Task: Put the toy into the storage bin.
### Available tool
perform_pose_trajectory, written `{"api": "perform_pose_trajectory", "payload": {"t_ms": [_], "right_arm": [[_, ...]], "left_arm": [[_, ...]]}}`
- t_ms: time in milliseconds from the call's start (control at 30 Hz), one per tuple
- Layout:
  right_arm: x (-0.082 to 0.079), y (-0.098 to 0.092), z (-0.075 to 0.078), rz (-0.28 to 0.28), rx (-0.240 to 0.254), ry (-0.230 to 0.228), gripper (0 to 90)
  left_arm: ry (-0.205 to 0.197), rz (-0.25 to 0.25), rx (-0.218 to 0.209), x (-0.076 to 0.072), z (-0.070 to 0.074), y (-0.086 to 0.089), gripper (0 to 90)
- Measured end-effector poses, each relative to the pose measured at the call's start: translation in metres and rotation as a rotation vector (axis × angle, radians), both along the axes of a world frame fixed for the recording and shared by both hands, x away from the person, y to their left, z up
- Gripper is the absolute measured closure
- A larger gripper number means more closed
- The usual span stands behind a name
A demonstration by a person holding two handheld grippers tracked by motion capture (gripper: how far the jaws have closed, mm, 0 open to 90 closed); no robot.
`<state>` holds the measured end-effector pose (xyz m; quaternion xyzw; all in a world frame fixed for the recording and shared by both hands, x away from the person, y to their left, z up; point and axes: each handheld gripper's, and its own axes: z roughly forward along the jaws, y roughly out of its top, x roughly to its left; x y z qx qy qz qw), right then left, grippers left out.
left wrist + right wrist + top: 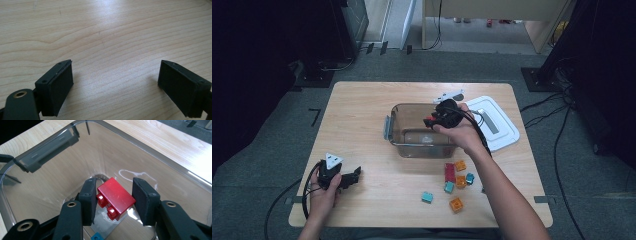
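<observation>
A clear plastic container (408,106) stands in the middle of the wooden table. My right gripper (432,120) reaches down into it from the right side. Its jaws are shut on a red brick (116,197), studs turned toward the left pad, hanging just above the container floor (62,182). The same brick (428,121) peeks out red at the jaw tips in the high view. My left gripper (353,176) rests at the table's front left in a hand. In the left gripper view its jaws (115,72) stand wide open over bare wood with nothing between them.
The container's white lid (499,125) lies right of it. Several loose bricks sit at the front right: orange (460,165), red (450,172), teal (427,197) and another orange (456,204). The right forearm crosses above them. Grey latches (47,150) flank the container's end.
</observation>
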<state>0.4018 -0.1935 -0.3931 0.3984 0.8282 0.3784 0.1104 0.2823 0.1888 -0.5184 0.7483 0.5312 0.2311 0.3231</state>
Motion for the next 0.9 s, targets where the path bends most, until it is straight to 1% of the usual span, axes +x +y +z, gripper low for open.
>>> {"api": "perform_pose_trajectory", "payload": {"t_ms": [133,233,400,633,733,833,900], "right_arm": [[0.0,-0.002,-0.001,-0.011,0.011,0.01,55.2],[0.0,-0.004,0.0,-0.018,0.024,0.013,50.7],[-0.003,-0.007,0.003,-0.021,0.035,-0.002,49.3],[-0.015,-0.012,0.011,-0.007,0.049,-0.024,47.4],[-0.023,-0.013,0.015,0.005,0.052,-0.043,43.5],[-0.032,-0.015,0.02,0.012,0.056,-0.065,41.5],[-0.038,-0.016,0.024,0.021,0.065,-0.074,39.5]], "left_arm": [[0.0,0.0,0.0,0.0,0.0,0.0,12.8],[0.0,0.0,0.0,0.0,0.0,0.0,12.8],[0.0,0.0,0.0,0.0,0.0,0.0,12.8],[0.0,0.0,0.0,0.0,0.0,0.0,12.8],[0.0,0.0,0.001,0.0,0.0,0.0,12.8],[-0.001,-0.001,0.001,0.0,0.0,0.0,12.8],[-0.001,0.0,0.001,0.0,0.0,0.0,12.8]]}}
